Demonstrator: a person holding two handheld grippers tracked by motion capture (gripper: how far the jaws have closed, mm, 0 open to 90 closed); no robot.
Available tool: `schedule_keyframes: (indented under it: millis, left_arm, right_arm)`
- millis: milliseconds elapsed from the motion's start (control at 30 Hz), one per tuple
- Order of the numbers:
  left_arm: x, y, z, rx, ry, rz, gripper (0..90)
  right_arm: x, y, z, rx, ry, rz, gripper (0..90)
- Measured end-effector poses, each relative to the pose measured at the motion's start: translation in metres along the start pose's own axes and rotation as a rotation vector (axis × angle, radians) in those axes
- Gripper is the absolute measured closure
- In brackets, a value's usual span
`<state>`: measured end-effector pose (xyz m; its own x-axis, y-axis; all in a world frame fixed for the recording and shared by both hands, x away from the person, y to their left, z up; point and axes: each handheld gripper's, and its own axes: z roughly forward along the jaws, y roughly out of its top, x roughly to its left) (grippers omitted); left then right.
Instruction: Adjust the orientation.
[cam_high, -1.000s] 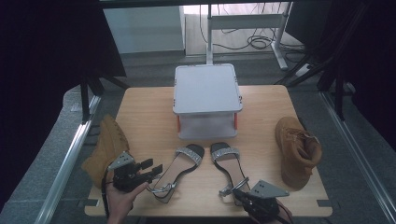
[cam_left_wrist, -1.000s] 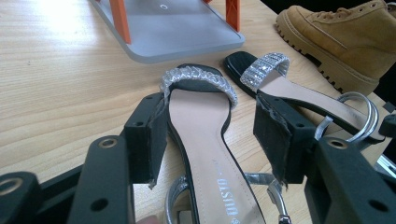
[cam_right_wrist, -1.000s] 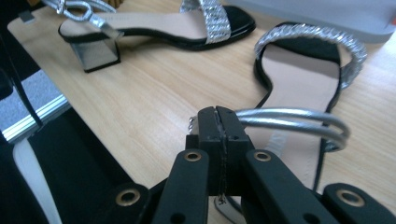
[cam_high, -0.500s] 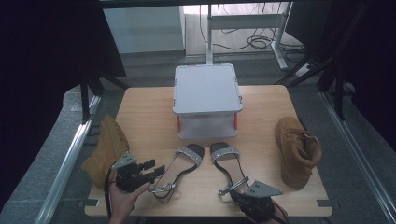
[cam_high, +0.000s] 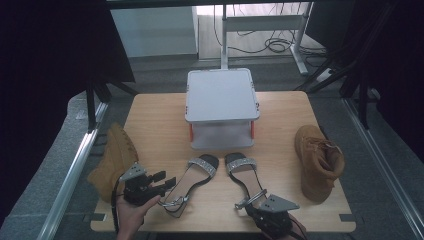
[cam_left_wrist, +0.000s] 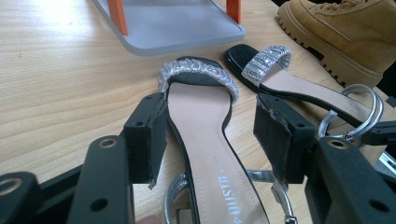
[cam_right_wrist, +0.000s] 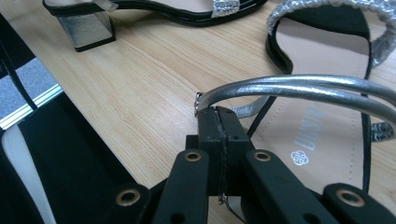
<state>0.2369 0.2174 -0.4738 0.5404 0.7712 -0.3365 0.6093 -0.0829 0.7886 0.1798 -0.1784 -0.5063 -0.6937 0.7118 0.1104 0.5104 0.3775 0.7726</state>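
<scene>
I am holding my left gripper (cam_left_wrist: 210, 135) spread around the left sandal (cam_left_wrist: 210, 154) on the tabletop (cam_high: 150, 120), while my right gripper (cam_right_wrist: 218, 126), jaws pressed together, is touching the right sandal's silver strap (cam_right_wrist: 299, 91)

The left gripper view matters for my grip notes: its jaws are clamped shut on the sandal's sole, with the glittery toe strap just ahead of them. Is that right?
Not quite. In the left gripper view the left gripper stands open, its pads either side of the sandal without pressing on it. The glittery toe strap does lie just ahead of the jaws.
</scene>
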Motion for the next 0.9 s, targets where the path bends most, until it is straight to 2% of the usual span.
schedule_keyframes:
  millis: [400,900]
  left_arm:
    - [0.001,0.0,-0.001,0.0,0.0,0.003,43.6]
    - [0.002,0.0,-0.003,-0.001,0.004,0.002,43.5]
  right_arm:
    - [-0.008,-0.004,-0.007,-0.002,-0.03,0.017,89.7]
    - [-0.026,-0.011,-0.018,-0.015,-0.058,0.045,89.8]
